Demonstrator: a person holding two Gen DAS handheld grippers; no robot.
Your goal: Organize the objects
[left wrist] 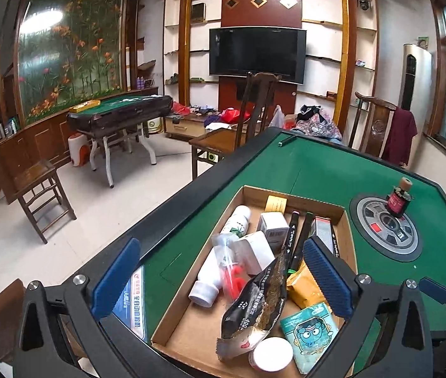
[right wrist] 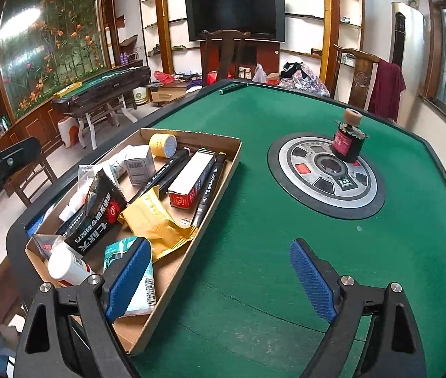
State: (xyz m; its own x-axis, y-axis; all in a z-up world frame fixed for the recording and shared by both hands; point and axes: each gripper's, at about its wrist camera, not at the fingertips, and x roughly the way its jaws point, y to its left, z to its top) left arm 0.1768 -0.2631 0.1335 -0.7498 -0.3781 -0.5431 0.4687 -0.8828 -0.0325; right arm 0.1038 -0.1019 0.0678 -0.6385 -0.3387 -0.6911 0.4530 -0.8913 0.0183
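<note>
A shallow cardboard tray point(left wrist: 188, 330) point(right wrist: 172, 267) on the green table holds several items: white bottles point(left wrist: 205, 283), a black snack bag point(left wrist: 254, 302) point(right wrist: 100, 217), a yellow packet point(right wrist: 156, 220), markers point(right wrist: 207, 186), small boxes point(right wrist: 191, 176) and a teal packet point(left wrist: 311, 330). A small dark bottle with a cork cap point(left wrist: 398, 198) point(right wrist: 348, 138) stands on the table's round centre panel point(right wrist: 326, 173). My left gripper point(left wrist: 223, 280) is open above the tray. My right gripper point(right wrist: 219, 277) is open and empty above the tray's right edge and the felt.
The green mahjong table point(right wrist: 285, 252) has a raised black rim. Wooden chairs point(left wrist: 257, 110) point(right wrist: 361, 75) stand at its far side. A second table point(left wrist: 119, 113) and a stool stand across the tiled floor at left.
</note>
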